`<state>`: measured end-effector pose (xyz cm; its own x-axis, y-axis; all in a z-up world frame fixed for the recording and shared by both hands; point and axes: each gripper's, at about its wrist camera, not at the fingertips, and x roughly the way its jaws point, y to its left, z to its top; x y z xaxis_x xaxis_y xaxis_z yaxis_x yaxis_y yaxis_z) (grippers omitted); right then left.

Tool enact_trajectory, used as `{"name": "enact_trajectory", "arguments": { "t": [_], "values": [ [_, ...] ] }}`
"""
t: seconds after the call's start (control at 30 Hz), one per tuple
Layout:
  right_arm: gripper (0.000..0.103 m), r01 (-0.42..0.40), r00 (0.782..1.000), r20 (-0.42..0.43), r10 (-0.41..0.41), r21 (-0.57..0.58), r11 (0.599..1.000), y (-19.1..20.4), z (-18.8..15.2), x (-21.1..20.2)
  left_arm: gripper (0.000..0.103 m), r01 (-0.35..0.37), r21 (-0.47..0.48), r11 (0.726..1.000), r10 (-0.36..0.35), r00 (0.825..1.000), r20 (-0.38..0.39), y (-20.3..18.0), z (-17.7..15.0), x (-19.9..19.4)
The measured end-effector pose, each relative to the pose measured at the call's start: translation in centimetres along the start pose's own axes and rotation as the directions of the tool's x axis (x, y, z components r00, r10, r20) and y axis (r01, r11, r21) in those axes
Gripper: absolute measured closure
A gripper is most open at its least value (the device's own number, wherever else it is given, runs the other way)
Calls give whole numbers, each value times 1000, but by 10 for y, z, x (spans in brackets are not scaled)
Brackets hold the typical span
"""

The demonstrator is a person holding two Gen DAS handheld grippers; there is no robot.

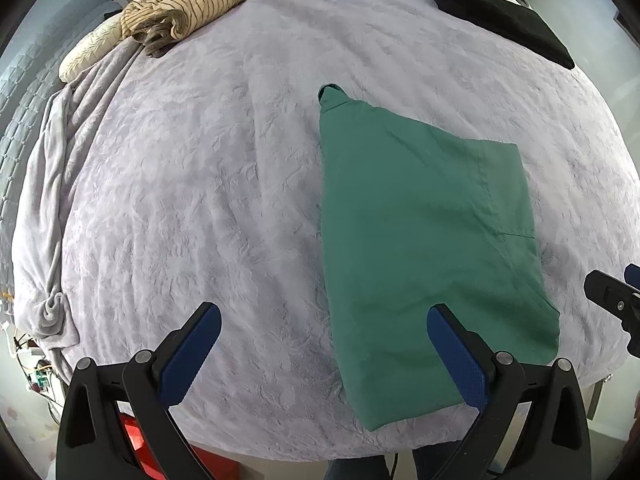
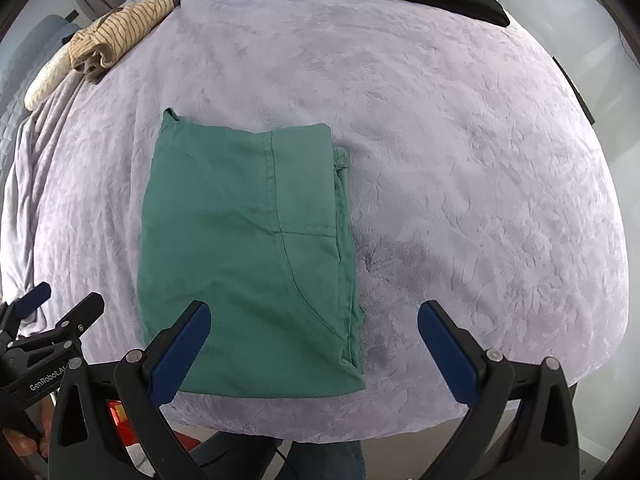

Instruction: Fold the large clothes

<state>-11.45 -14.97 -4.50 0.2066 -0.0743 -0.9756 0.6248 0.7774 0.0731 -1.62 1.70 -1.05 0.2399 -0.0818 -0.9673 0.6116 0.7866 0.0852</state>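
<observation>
Green garment (image 2: 244,256): we see it folded into a flat rectangle on the bed, left of centre in the right wrist view and right of centre in the left wrist view (image 1: 424,248).
Garment detail: we make out seams across the top layer, stacked edges along its right side, and a small tab sticking out at its upper left corner.
Left gripper (image 1: 324,322): we find its blue-padded fingers wide apart, nothing between them; the right pad shows in front of the garment's lower part.
Right gripper (image 2: 314,318): we see its fingers spread fully, clear of the cloth, the left pad in front of the garment's lower edge.
Bed cover (image 2: 460,160): we note pale lilac, textured fabric under everything.
Striped clothing (image 1: 188,8): we see it bunched at the upper left.
Black clothing (image 1: 500,16): we see it folded at the upper right.
Pillow (image 1: 88,52): we find it just beside the striped bundle.
</observation>
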Motion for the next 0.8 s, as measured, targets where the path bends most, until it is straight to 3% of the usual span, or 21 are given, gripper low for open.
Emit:
{"name": "enact_trajectory", "arguments": {
  "t": [0.8],
  "values": [
    [0,17,1000,-9,-17,-14,1000,6,4,-2,0,-3,6,1000,3,1000,-7,3,1,4]
  ]
}}
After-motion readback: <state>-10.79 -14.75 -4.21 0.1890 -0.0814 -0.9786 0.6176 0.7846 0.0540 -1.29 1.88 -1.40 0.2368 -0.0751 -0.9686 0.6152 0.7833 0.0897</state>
